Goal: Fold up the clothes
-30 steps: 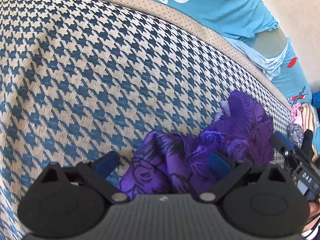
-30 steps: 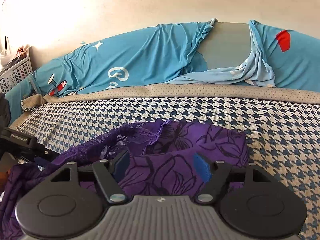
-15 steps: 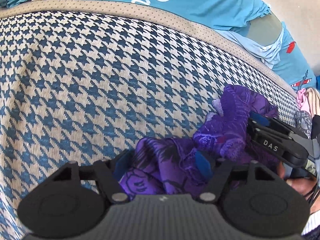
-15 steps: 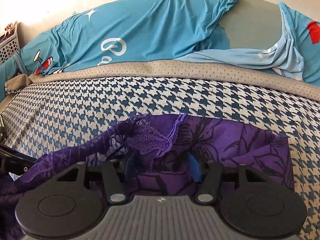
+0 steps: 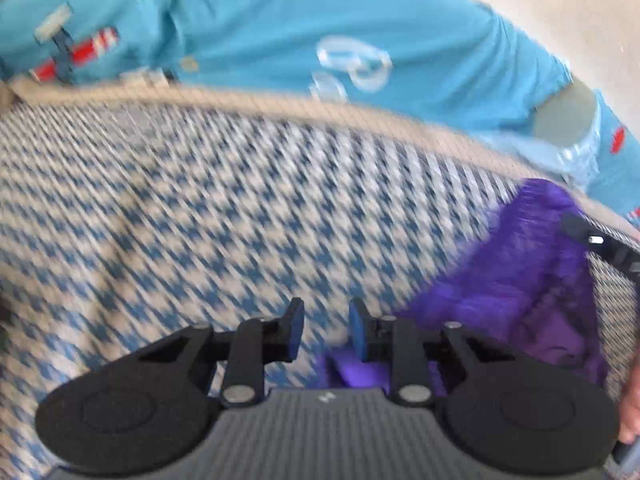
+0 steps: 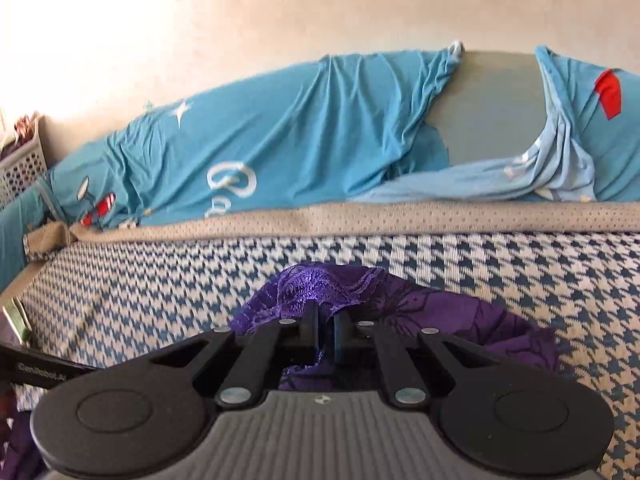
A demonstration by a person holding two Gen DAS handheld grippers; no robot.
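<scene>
- Right gripper (image 6: 326,334) nearest in its own view, jaws drawn almost together and pinching a lacy edge of the purple garment (image 6: 460,320).
- Purple garment bunched in a low heap on the houndstooth cover (image 6: 500,264), spreading from the fingers toward the right; floral print visible on its darker part.
- Left gripper (image 5: 326,334) narrowed to a slim gap, blue pads (image 5: 297,332) facing each other over the checked cover (image 5: 200,216); no cloth seen between them, though purple fabric lies just below and to the right of the right pad.
- Same garment (image 5: 532,280) in the blurred left view heaped at the right, touching the black body of the other gripper (image 5: 600,244) at the frame edge.
- Beige dotted band (image 6: 400,216) bordering the far side of the cover.
- Turquoise printed sheet (image 6: 300,148) draped beyond the band, white lettering and red marks on it, grey patch (image 6: 492,108) left bare between its folds.
- White slotted basket (image 6: 20,172) far left, against the pale wall (image 6: 240,20).
</scene>
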